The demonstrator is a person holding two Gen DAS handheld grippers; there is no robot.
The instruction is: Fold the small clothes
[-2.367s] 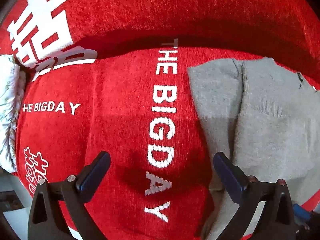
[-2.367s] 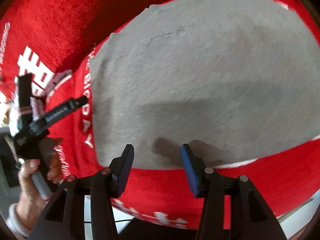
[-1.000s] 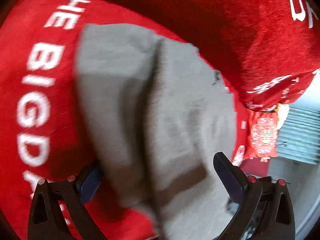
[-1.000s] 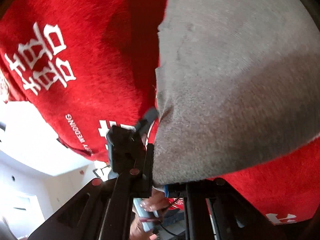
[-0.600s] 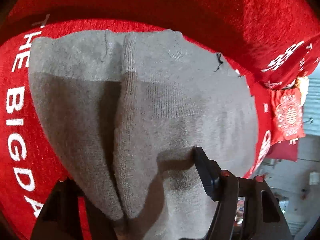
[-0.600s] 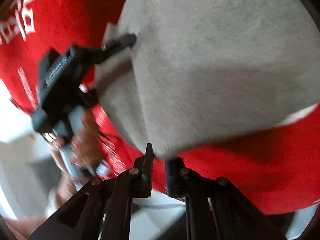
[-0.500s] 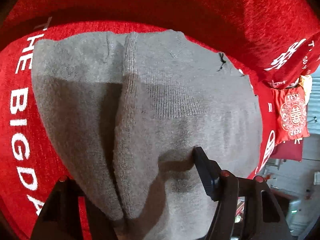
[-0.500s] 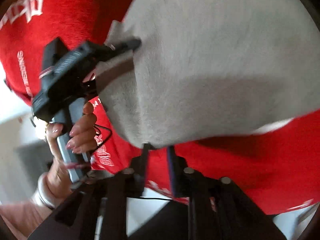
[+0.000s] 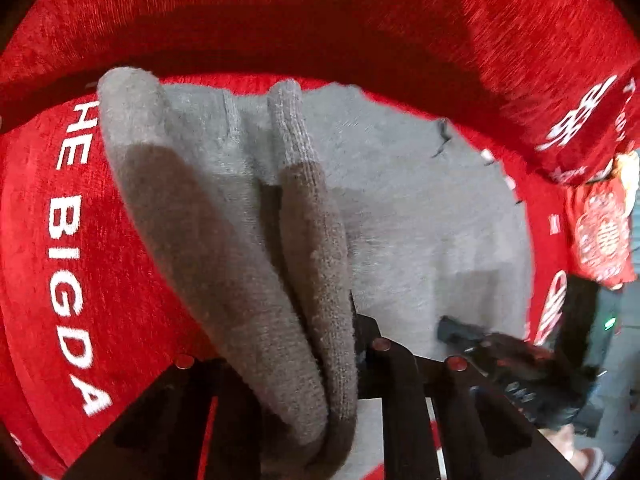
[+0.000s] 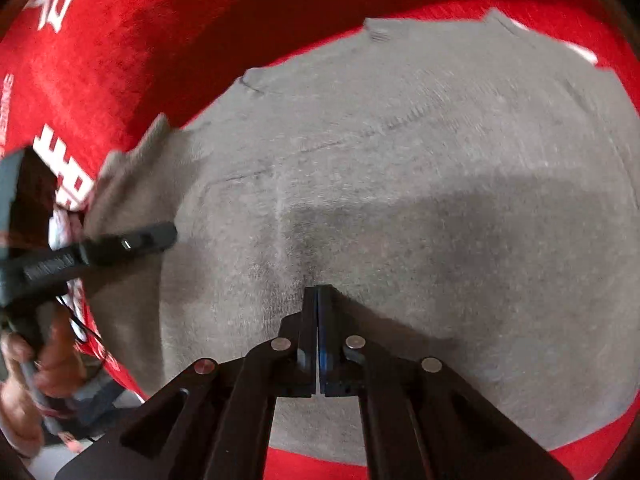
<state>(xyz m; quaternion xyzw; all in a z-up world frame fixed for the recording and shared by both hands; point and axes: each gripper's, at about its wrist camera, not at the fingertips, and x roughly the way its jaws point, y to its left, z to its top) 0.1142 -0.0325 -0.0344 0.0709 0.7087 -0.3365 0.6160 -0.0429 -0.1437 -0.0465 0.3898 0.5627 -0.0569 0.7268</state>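
Now your left gripper (image 9: 320, 360) has a doubled fold of the grey knit (image 9: 420, 216) bunched between its fingers, the jaws having just been closing on it; two thick rolls of the cloth run up from the grip and away toward the far edge, lifted off the rest. Your near finger is buried under the cloth, so only the right-hand finger (image 9: 366, 336) shows, pressed against the fold. The knit lies spread on the red blanket (image 9: 360, 20), which carries white lettering (image 9: 68, 240) down its left side. From the right wrist view, your right gripper (image 10: 317, 300) stands with its tips squeezed tight together, the jaws having opened briefly and just closed again; the tips sit low on the knit's (image 10: 400, 160) flat middle, and a small pucker in the cloth rises just above them. Whether a pinch of knit is actually caught between the tips, you cannot tell from here: the pads meet edge to edge and the frame is blurred. At the left edge of that view your left gripper (image 10: 160, 236) shows side-on over the knit's raised left border, with your hand (image 10: 36, 368) on its handle below. In the left wrist view your right gripper (image 9: 452, 326) appears dark and smeared at the lower right, over the knit's near right corner. A red cushion (image 9: 600, 232) with a round white emblem sits beyond the blanket's right edge.
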